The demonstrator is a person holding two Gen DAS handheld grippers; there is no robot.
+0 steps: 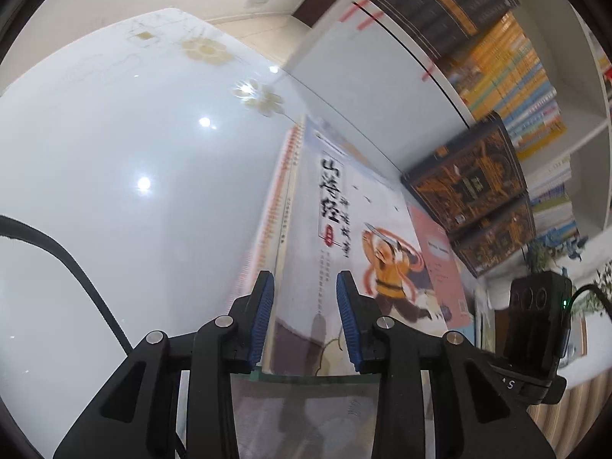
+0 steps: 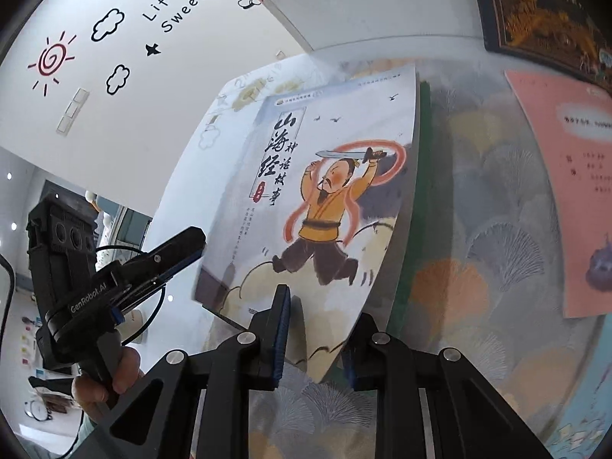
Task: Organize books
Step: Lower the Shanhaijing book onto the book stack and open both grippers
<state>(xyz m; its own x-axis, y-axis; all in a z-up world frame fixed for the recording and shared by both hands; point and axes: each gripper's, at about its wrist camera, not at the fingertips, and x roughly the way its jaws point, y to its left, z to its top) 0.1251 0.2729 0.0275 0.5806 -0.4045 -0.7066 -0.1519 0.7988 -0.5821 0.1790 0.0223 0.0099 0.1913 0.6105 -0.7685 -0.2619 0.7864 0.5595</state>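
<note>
A picture book with a sword-waving man in orange on its cover is tilted up off the table. My right gripper is shut on its near bottom edge, one blue pad over the cover and the other finger behind it. My left gripper sits at the book's lower left corner. In the left wrist view its pads stand apart, and the left gripper is open, with the book's cover showing beyond the gap. The right gripper's body shows at the right edge there.
A pink book lies flat to the right, dark ornate books behind it. A green edge shows under the lifted book. A tall white slab stands by shelves full of books. The glass tabletop covers fan-patterned cloth.
</note>
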